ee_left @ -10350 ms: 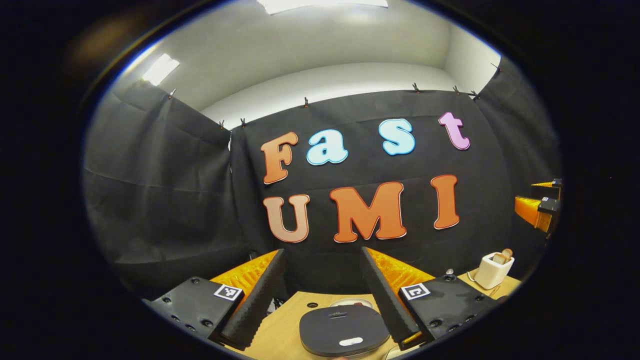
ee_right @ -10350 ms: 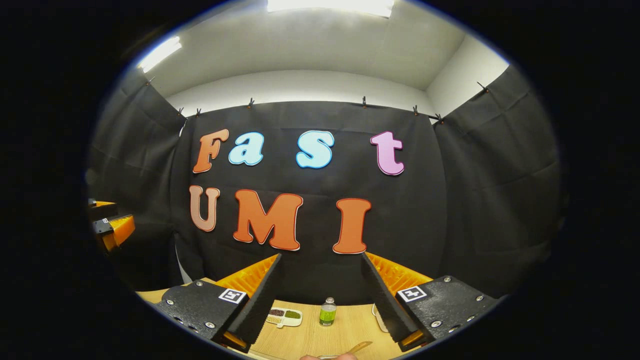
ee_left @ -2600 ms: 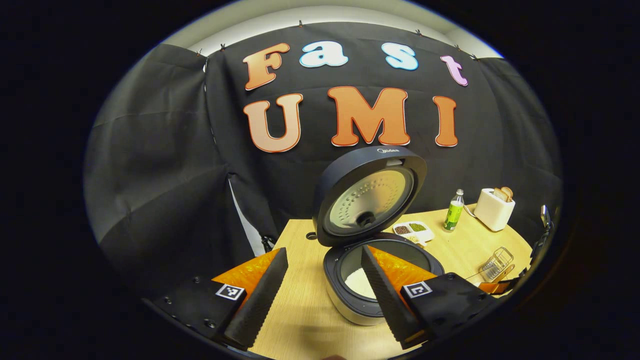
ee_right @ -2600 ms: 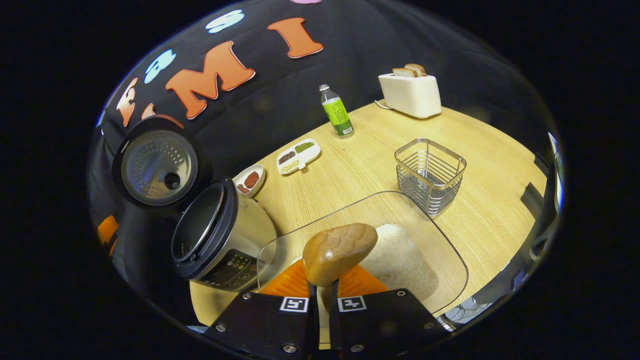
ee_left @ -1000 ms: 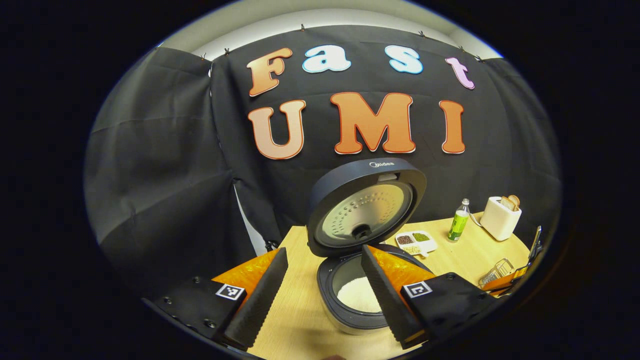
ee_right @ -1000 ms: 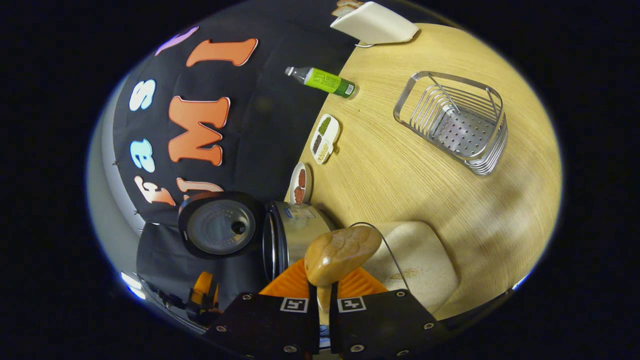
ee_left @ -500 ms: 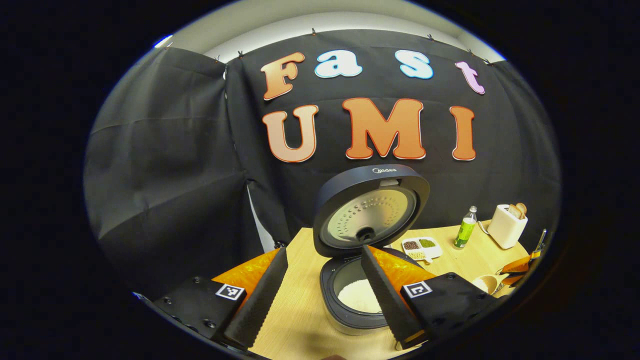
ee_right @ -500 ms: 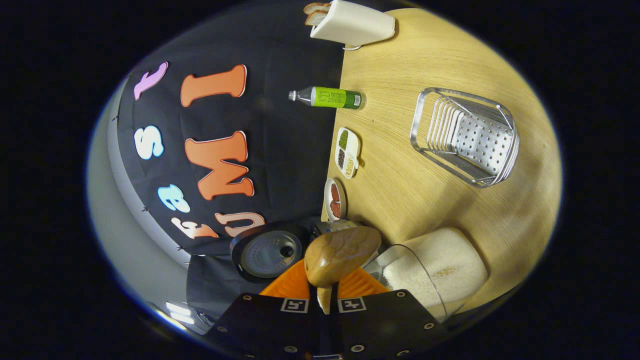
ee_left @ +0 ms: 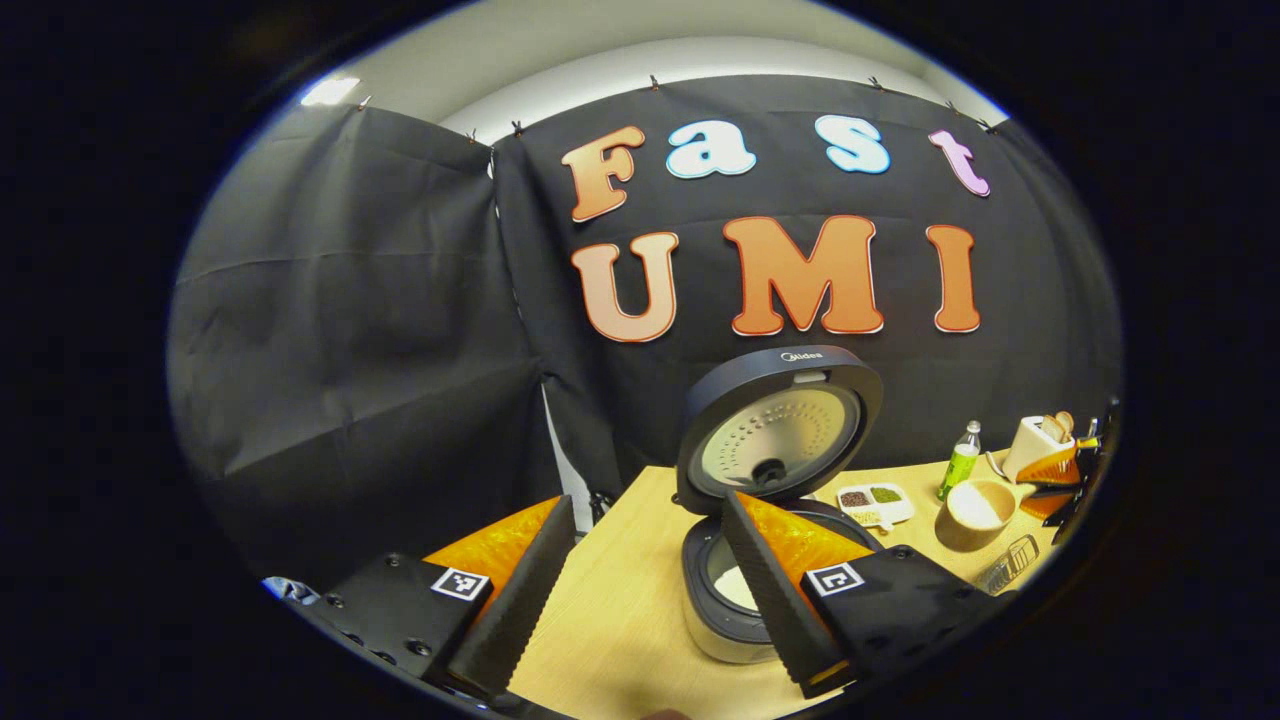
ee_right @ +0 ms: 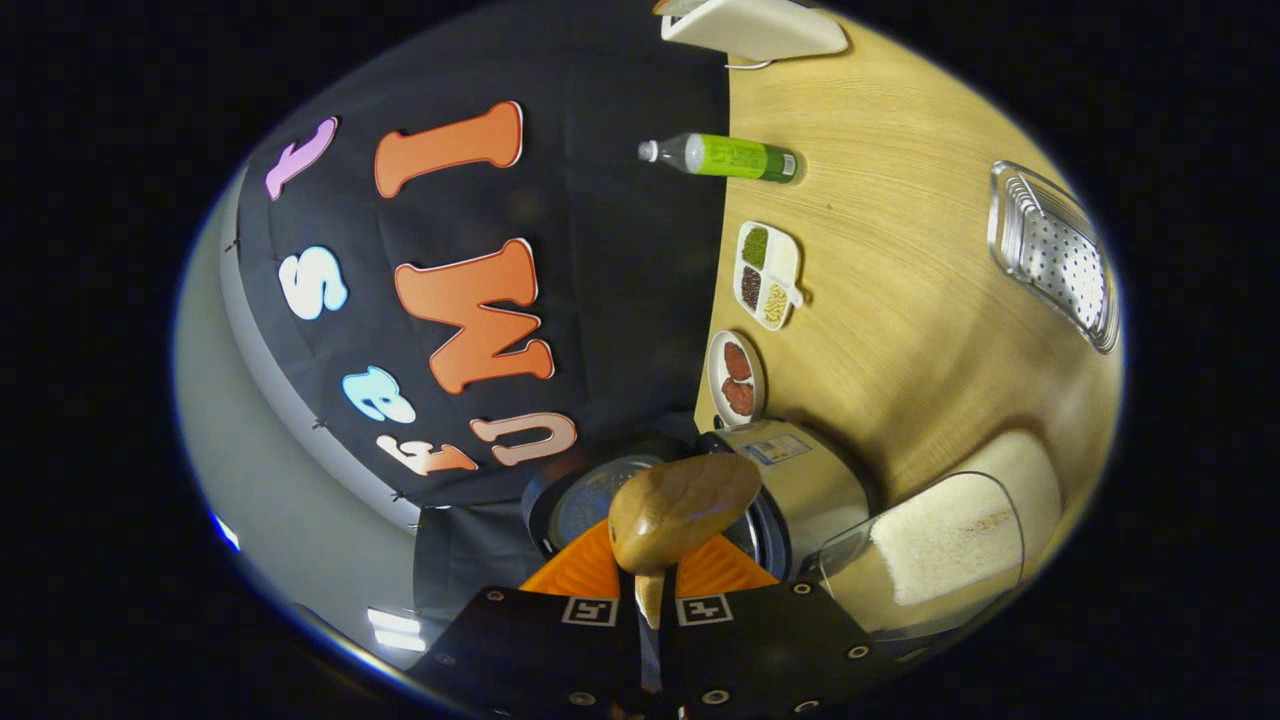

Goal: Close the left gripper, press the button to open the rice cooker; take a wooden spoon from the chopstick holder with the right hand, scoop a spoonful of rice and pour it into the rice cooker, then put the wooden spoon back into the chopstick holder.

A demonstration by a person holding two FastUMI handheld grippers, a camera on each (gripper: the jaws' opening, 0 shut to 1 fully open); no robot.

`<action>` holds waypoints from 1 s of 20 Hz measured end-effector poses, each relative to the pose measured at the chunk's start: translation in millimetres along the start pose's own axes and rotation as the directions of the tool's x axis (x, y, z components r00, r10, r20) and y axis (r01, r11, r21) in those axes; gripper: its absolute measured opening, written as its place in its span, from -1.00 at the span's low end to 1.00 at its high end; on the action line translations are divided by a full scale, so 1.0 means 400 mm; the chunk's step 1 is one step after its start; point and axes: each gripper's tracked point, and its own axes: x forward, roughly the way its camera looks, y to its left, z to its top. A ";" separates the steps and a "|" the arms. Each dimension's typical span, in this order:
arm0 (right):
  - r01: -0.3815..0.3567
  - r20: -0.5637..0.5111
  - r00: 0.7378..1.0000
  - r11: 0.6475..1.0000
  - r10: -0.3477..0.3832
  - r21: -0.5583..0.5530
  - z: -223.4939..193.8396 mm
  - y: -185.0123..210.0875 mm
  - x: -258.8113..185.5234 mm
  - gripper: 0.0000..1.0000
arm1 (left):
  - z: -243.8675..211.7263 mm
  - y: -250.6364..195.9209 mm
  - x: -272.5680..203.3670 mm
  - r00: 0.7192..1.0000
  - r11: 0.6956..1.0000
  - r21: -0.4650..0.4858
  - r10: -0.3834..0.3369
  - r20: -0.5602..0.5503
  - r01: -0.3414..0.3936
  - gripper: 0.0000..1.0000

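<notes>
The rice cooker stands open on the wooden table, lid upright and white rice in the pot. My left gripper hangs open in front of it, holding nothing. My right gripper is shut on the handle of the wooden spoon and is rolled onto its side. The spoon's bowl hangs over the cooker, beside the clear rice container. In the left gripper view the right gripper holds the spoon right of the cooker, its bowl pale inside. The wire chopstick holder stands apart.
A green bottle, a white toaster, a divided dish of beans and a small dish of red pieces line the table's back edge by the black cloth wall. The chopstick holder sits at the table's right.
The right gripper has rolled further and carried the spoon from the rice container to the cooker. In the left gripper view the spoon has come in at the right; the left gripper stays open.
</notes>
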 end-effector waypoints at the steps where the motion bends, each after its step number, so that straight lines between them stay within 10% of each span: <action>1: -0.008 -0.011 1.000 1.000 0.008 -0.005 -0.006 0.024 0.014 -0.86 | 0.001 0.010 -0.010 1.000 1.000 0.003 0.013 0.003 -0.013 0.89; 13: 0.052 -0.102 0.992 0.981 -0.072 -0.189 -0.070 0.061 0.214 -0.86 | -0.025 0.113 -0.098 0.988 0.988 0.004 0.153 -0.003 -0.153 0.87; 20: 0.151 -0.032 0.982 0.875 -0.187 -0.460 -0.073 0.049 0.283 -0.86 | -0.027 0.148 -0.119 0.982 0.982 0.017 0.190 -0.001 -0.190 0.99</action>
